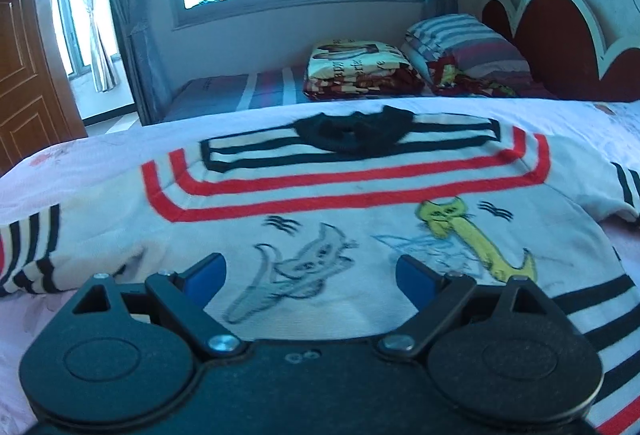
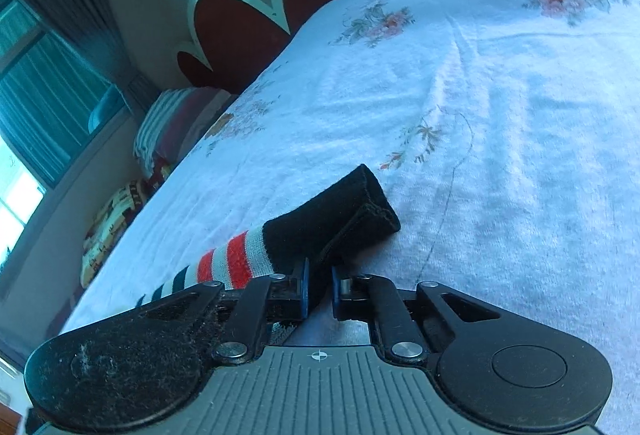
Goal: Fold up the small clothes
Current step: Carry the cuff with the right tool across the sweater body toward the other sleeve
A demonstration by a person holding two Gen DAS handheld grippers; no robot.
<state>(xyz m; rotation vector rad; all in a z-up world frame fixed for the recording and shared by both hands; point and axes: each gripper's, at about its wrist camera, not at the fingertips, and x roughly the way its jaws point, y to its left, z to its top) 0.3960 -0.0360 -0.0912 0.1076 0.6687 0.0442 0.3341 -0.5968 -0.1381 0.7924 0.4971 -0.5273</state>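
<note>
A small white sweater [image 1: 304, 203] with red and black stripes, a black collar and cartoon cats lies flat on the bed, collar away from me. My left gripper [image 1: 310, 277] is open just above its lower front, blue pads apart, holding nothing. My right gripper [image 2: 320, 289] is shut on the sleeve's black cuff [image 2: 340, 219]; the striped sleeve [image 2: 224, 265] trails off to the left over the bed. The rest of the sweater is out of the right wrist view.
The bed has a white floral cover [image 2: 500, 95]. A red scalloped headboard [image 1: 560, 35] stands at the right. Beyond lies a second bed with a folded blanket [image 1: 360, 69] and a striped pillow [image 1: 468, 43]. A window and a wooden door [image 1: 28, 75] are behind.
</note>
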